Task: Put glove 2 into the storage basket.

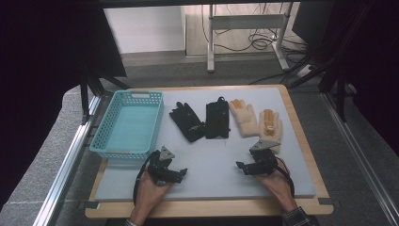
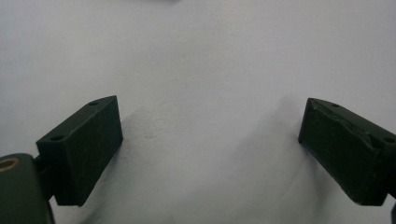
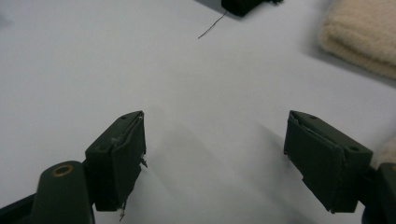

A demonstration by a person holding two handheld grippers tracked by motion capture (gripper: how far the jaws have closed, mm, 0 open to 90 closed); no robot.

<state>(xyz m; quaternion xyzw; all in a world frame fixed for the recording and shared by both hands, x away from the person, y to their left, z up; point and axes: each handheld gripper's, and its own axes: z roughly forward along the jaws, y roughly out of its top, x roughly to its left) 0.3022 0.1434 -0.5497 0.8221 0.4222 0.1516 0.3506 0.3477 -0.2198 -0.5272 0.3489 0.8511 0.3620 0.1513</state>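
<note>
4 gloves lie in a row toward the far edge of the worktop [image 1: 207, 160]: 2 black gloves [image 1: 202, 121] mid-row, 2 cream gloves [image 1: 256, 120] toward the right edge, with a turquoise basket [image 1: 128, 123] at the far left corner. Both tongs wait near the front edge, gaping wide and holding nothing: the left tongs [image 1: 181, 172] below the basket, the right tongs [image 1: 241, 165] just short of the nearest cream glove [image 1: 271, 123]. Likely the gloves go into the basket. Pinch that glove at its cuff, through both layers, then lift clear before crossing.
</note>
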